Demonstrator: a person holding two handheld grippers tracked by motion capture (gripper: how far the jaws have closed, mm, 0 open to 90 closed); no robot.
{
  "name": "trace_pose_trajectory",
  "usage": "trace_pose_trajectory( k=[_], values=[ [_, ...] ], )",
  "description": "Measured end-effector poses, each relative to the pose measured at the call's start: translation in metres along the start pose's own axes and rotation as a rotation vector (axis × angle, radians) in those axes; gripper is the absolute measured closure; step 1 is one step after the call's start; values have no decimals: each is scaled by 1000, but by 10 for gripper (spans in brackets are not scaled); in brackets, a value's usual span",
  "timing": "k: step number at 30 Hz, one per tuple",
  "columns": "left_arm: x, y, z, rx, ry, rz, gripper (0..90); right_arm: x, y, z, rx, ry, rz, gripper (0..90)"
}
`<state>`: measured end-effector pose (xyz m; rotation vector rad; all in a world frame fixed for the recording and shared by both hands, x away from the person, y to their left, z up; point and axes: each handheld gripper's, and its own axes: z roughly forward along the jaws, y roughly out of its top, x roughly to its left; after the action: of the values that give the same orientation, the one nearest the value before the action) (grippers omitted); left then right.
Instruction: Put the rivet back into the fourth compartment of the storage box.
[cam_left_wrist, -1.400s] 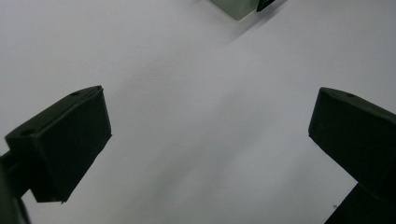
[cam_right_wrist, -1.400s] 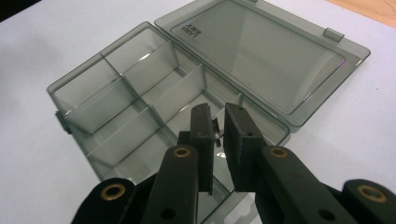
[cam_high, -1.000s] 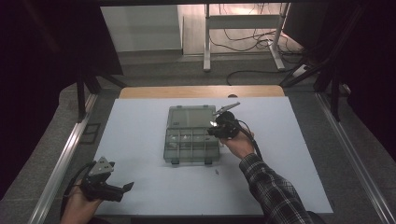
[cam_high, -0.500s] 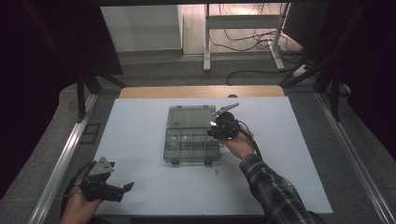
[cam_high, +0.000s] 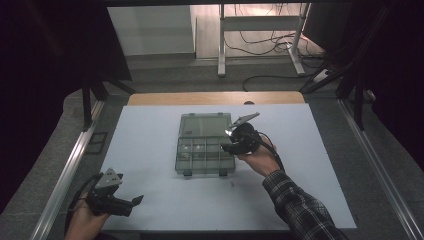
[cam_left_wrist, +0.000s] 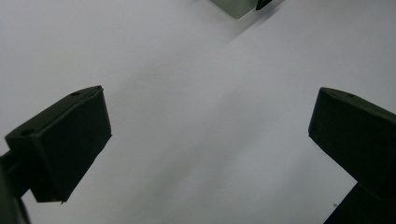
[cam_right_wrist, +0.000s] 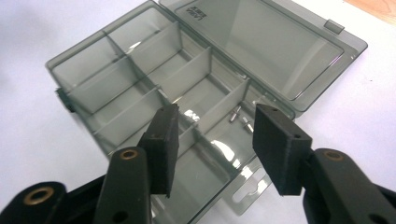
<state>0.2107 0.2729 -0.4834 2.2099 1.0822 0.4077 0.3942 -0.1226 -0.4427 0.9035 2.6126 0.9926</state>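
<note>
Smoke-grey plastic compartment box (cam_right_wrist: 187, 93) is laid open mid-counter (cam_high: 150, 145). Right hand-held gripper (cam_right_wrist: 212, 140), jaws spread and empty, is held over two small metal pins (cam_right_wrist: 240, 119), probably for picking. Left hand-held gripper (cam_left_wrist: 210, 149) is kept spread, idle, well apart.

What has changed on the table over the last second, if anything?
Almost nothing. The right gripper still hovers over the right edge of the open compartment box, its jaws apart above the two small screws in one compartment; any drift is too slight to call. The left gripper stays open over the white mat near the front left corner. The box has not moved.
</note>
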Motion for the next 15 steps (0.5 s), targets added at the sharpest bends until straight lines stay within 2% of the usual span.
trace_pose_trajectory(
  k=[6, 11, 15],
  values=[
    [0, 0, 0, 2, 0, 1, 0, 5, -8, -10, -14, 8, 0, 435],
    [0, 0, 0, 2, 0, 1, 0, 8, -14, -18, -17, 12, 19, 385],
    [0, 0, 0, 3, 0, 2, 0, 10, -16, -24, -18, 32, 24, 337]
  ],
)
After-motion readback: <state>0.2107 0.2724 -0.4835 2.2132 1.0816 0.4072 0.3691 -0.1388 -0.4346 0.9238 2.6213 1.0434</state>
